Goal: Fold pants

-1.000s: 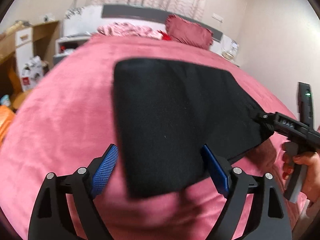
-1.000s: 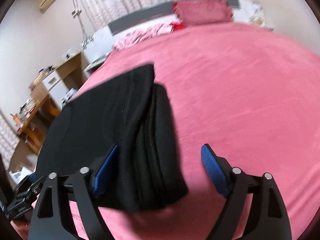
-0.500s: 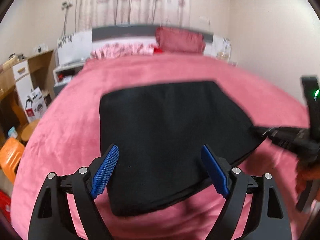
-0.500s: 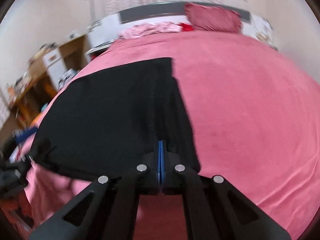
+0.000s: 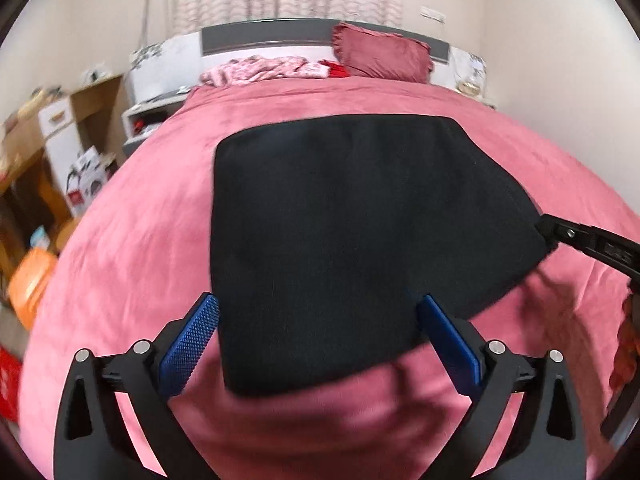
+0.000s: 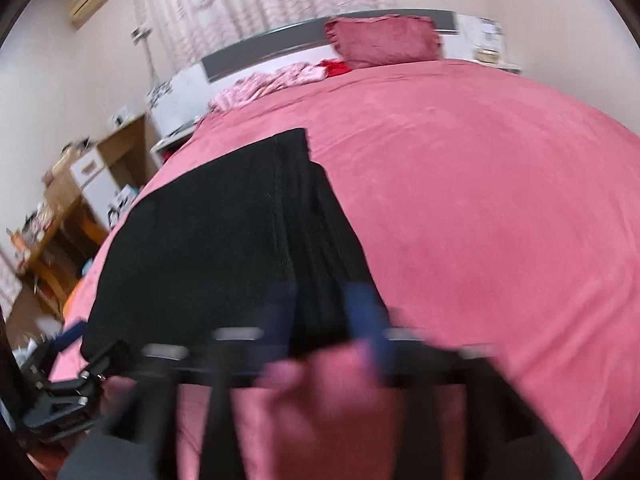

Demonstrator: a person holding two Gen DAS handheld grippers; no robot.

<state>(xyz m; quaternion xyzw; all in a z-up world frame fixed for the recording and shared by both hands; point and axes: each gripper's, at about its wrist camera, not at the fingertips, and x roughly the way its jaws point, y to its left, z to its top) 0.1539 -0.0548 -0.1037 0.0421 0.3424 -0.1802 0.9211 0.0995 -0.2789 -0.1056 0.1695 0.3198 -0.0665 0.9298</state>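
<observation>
Black pants (image 5: 360, 232), folded into a broad flat panel, lie on the pink bed cover (image 5: 132, 240), with their near edge at the foot of the bed. In the left wrist view the left claw (image 5: 318, 336) is spread wide, its blue pads (image 5: 190, 344) set on either side of the near edge of the pants and gripping nothing. At the right edge of that view the right claw (image 5: 546, 232) reaches the pants' right corner.

In the right wrist view the picture is blurred by motion. There the pants (image 6: 224, 240) show a thicker stacked fold running along their right side, and the right claw (image 6: 328, 320) sits at the near end of that fold with its blue pads (image 6: 366, 320) slightly apart, the fabric between them; I cannot tell whether it grips the fabric. A red pillow (image 5: 384, 56) and crumpled pink cloth (image 5: 260, 70) lie at the headboard (image 5: 264, 38), well apart from the pants.
</observation>
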